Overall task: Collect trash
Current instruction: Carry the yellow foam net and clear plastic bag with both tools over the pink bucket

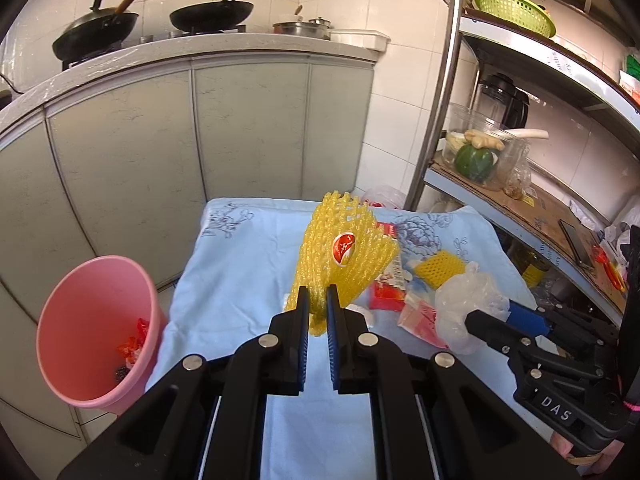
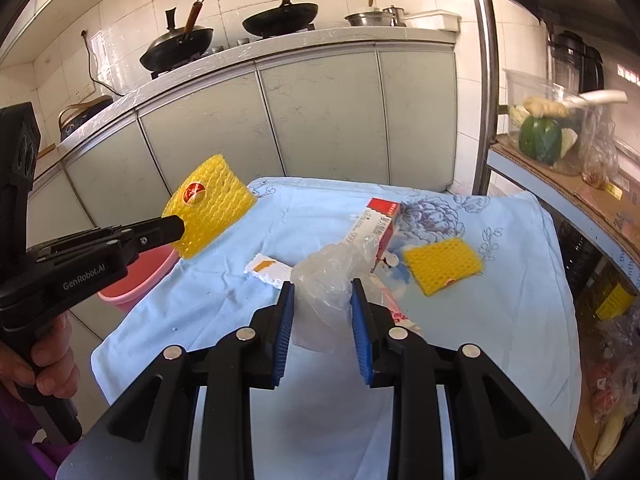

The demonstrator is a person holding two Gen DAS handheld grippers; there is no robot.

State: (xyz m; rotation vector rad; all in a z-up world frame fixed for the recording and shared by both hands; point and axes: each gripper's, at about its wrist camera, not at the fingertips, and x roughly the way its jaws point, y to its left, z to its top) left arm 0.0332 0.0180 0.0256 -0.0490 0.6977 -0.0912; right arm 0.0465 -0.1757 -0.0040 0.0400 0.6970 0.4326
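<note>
blue-padded fingers [image 1: 304, 320] of the left tool [image 1: 318, 312] fill the lower middle of the left wrist view, drawn almost together on the bottom edge of a yellow foam fruit net [image 1: 344, 256] with a red round sticker, which stands up above the tabletop [image 1: 240, 264]. in the right wrist view the same net [image 2: 210, 204] hangs at centre left, lifted off the blue flowered cloth and held out toward the pink bin [image 2: 136, 276], whose rim peeks out below the tool arm.

right tool [image 2: 322, 292] sits lower centre of its own view with its jaws held moderately apart, a crumpled clear plastic bag [image 2: 332, 280] lying between them; the pads look near the bag but whether they touch or grip it i cannot tell. from the left view that bag [image 1: 468, 300] bunches at the tip of the right tool [image 1: 480, 322], lower right.

pink bin [image 1: 96, 332] stands at lower left of the left view, beside the tabletop's edge, with red wrappers already at its bottom. still on the cloth: a red and white carton [image 2: 376, 224], a smaller yellow foam net [image 2: 442, 266], and a white foam piece [image 2: 270, 270].

judging from this, the step in hand is carrying the net to the bin. the next move calls for swinging the left tool further left over the bin's mouth and opening the jaws, while the right tool closes on the bag.
</note>
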